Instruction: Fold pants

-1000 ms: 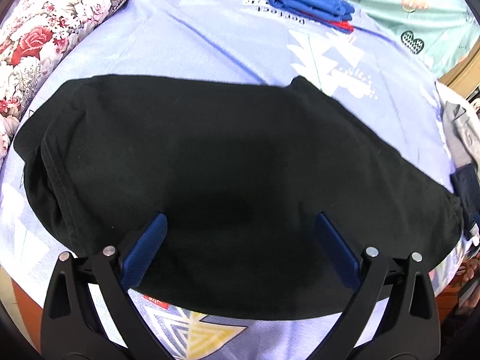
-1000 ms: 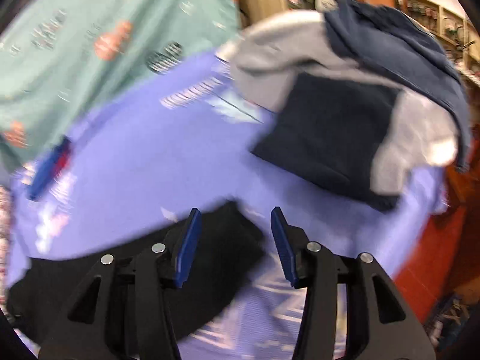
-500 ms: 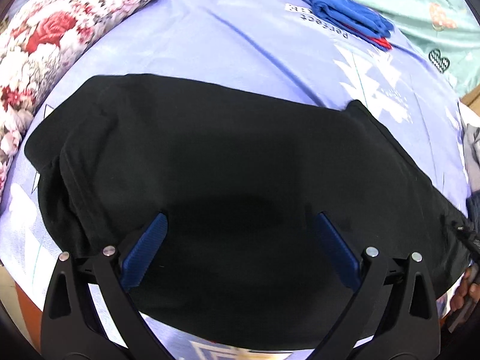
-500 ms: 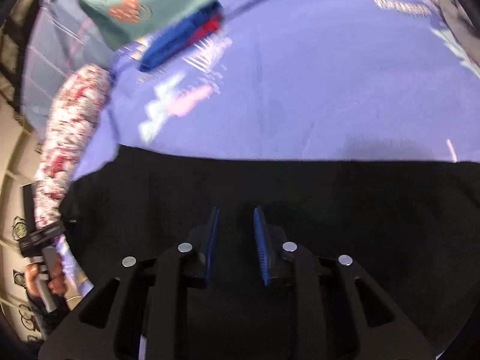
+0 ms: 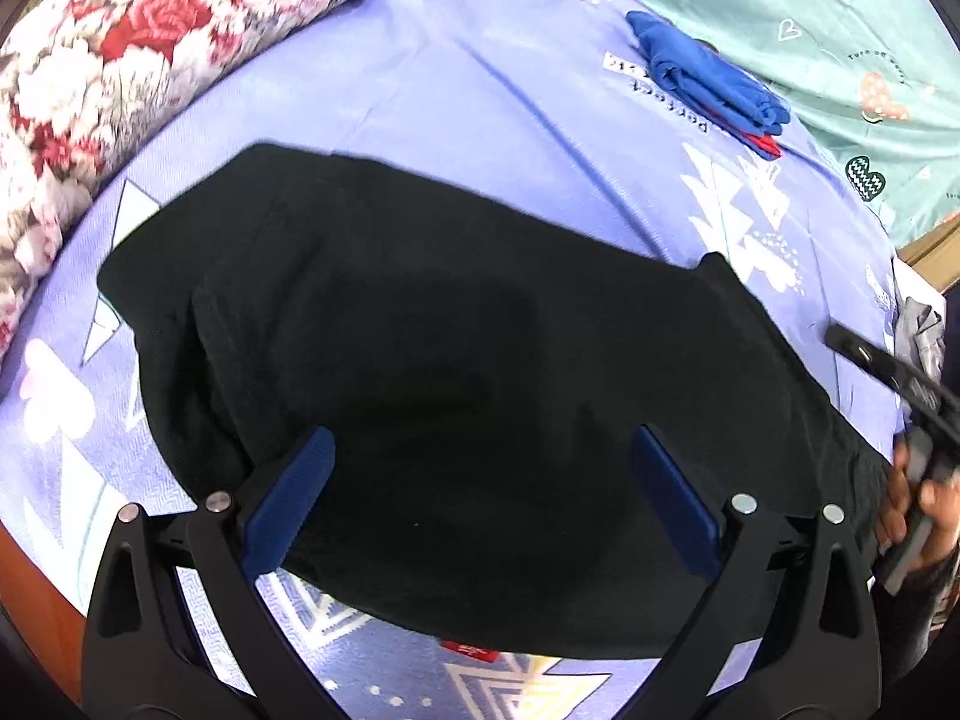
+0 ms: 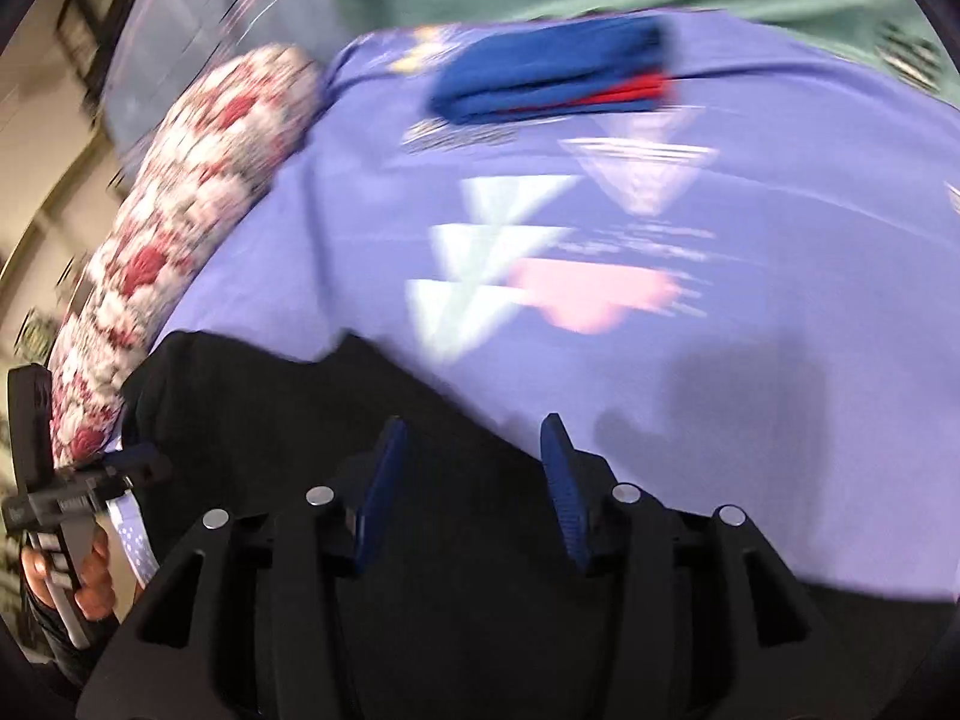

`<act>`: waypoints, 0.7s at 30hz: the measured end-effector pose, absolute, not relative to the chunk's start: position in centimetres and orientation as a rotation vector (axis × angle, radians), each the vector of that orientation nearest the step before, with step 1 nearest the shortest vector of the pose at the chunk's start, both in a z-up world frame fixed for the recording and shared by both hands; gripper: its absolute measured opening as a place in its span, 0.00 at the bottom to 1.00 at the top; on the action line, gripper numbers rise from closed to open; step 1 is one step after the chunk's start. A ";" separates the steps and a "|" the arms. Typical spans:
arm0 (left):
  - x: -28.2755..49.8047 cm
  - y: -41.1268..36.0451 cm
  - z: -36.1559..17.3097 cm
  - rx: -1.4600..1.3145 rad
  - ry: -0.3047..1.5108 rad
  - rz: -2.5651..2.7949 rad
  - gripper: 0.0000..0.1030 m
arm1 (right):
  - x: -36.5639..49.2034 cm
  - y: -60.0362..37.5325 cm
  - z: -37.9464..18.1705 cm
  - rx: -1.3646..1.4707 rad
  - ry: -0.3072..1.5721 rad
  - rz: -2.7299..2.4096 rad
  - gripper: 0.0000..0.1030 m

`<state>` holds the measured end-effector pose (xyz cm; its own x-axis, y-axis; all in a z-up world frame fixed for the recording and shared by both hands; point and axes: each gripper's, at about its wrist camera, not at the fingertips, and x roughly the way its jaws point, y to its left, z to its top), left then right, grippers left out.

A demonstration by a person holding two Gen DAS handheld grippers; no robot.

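The black pants (image 5: 450, 360) lie folded in a broad band across the purple bed sheet (image 5: 480, 90). My left gripper (image 5: 480, 444) hovers over their near part, open wide, with nothing between its blue pads. In the right wrist view, my right gripper (image 6: 473, 426) hangs over the far edge of the pants (image 6: 270, 420). Its jaws are opening and no cloth is pinched between them. The right gripper (image 5: 888, 372) also shows at the pants' right end in the left wrist view. The picture is blurred.
A rolled floral quilt (image 5: 150, 60) runs along the left of the bed. A folded blue and red garment (image 5: 708, 84) lies at the back, by a teal sheet (image 5: 810, 30). Grey clothes (image 5: 921, 330) sit at the right edge. The wooden bed edge (image 5: 36, 588) is near.
The right gripper swung from the clothes pile on the right to over the black pants; its jaws narrowed, then widened. The left gripper shifted a little and stayed open.
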<state>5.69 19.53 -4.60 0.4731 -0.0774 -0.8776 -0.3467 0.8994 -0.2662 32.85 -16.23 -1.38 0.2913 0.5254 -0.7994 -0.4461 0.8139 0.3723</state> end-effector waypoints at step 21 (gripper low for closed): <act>5.5 20.6 -5.4 -0.491 1.060 0.100 0.97 | 36.0 -5.3 -3.4 -0.130 1.117 0.698 0.08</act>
